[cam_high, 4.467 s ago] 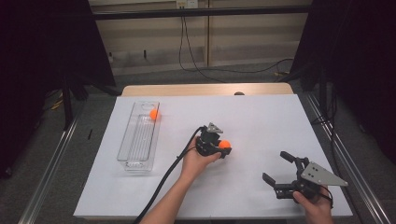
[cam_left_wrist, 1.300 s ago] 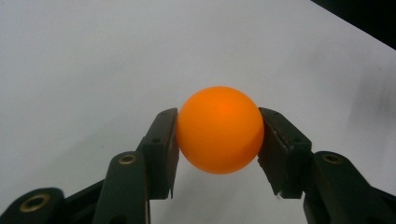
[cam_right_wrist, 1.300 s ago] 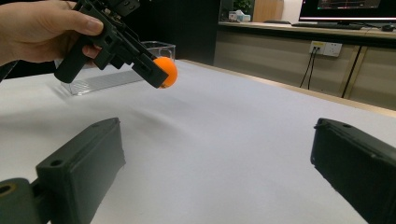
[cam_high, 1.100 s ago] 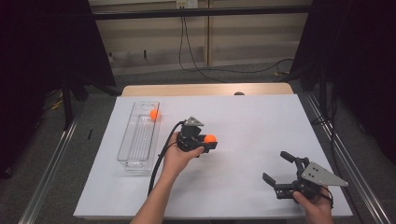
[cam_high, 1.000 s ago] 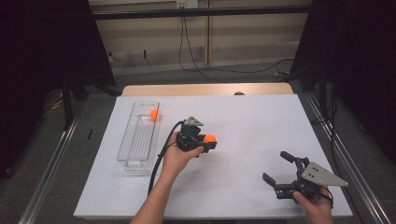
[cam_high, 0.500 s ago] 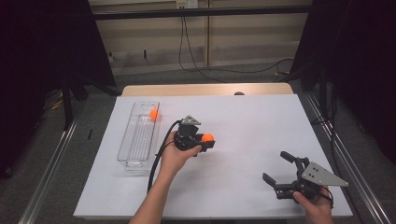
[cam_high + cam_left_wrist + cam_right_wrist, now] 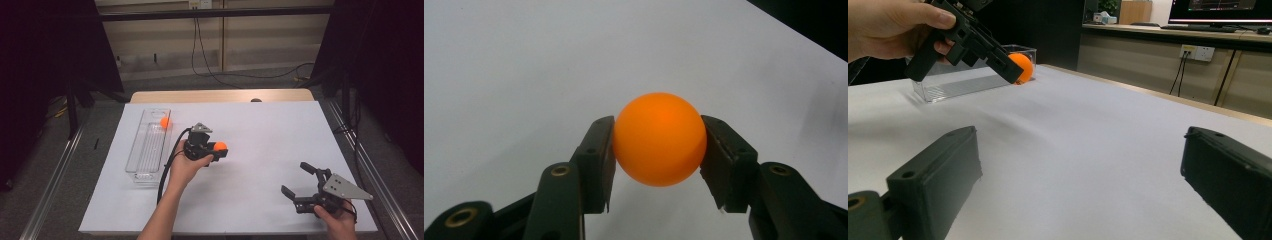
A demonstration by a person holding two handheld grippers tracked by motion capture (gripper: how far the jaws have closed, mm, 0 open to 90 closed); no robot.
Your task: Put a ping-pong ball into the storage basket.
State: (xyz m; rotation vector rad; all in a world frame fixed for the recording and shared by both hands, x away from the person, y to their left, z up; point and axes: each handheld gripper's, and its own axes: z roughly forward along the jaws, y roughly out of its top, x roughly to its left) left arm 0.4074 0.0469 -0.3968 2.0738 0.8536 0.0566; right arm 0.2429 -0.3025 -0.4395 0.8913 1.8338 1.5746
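My left gripper (image 7: 219, 150) is held above the white table, just right of a clear tray (image 7: 150, 150), and is shut on an orange ball (image 7: 220, 146). In the left gripper view the ball (image 7: 659, 139) sits squarely between the two black pads (image 7: 600, 160), clear of the sheet below. A second orange ball (image 7: 164, 122) lies in the far end of the tray. My right gripper (image 7: 297, 179) rests near the front right corner of the table, jaws wide open with nothing between them (image 7: 1083, 165). From there the left gripper (image 7: 1010, 70) and its ball (image 7: 1023, 66) show in front of the tray (image 7: 958, 85).
A white sheet (image 7: 270, 130) covers the table, with a wooden edge (image 7: 220, 95) at the far side. Metal rails (image 7: 55, 170) run along the table's left and right. A black cable (image 7: 165, 175) trails from the left gripper along the forearm.
Since the oldest frame my left gripper has carried the ball leftward, nearer the tray. Over the last second it has barely shifted. The right gripper has stayed put.
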